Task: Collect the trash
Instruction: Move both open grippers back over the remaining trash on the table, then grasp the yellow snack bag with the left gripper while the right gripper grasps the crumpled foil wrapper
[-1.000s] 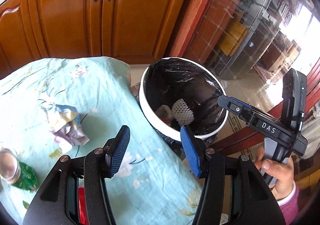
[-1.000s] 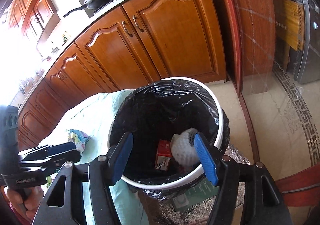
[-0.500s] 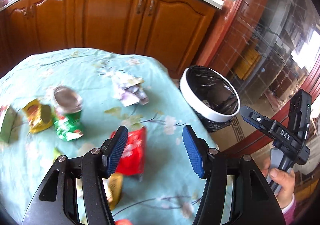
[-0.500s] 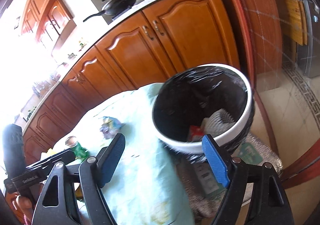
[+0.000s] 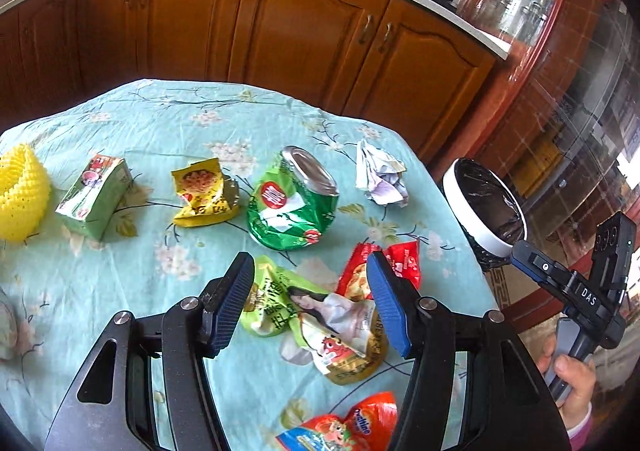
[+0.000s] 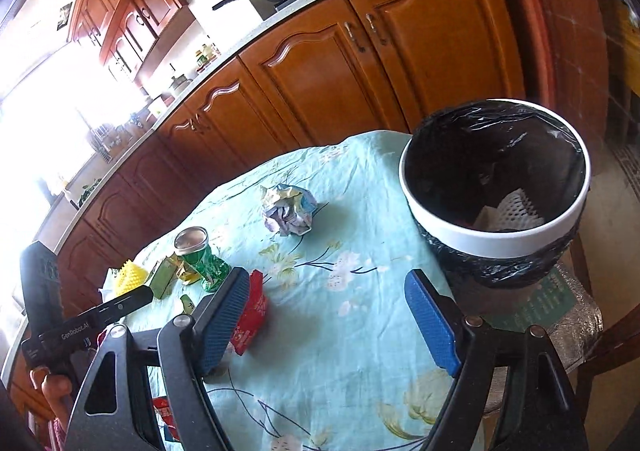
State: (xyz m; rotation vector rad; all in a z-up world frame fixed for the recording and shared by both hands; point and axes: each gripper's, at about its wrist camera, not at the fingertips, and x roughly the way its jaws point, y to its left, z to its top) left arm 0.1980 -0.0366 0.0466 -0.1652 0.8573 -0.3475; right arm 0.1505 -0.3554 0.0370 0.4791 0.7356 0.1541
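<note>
Both claws wide, empty, above littered table.

Left claw (image 5: 310, 301) hovered over a green wrapper (image 5: 316, 311); right claw (image 6: 328, 325) near the bin (image 6: 496, 239) beside the table (image 6: 360, 351). Counted: one can (image 5: 292, 207), one carton (image 5: 94, 201), one paper ball (image 5: 380, 179), five wrappers. Risked nipping cloth or overlapping wrappers.

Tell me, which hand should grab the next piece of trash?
Probably the left. The left gripper is open with its fingers either side of the green snack wrapper on the table. The right gripper is open too, but only bare tablecloth lies between its fingers, near the bin.
</note>
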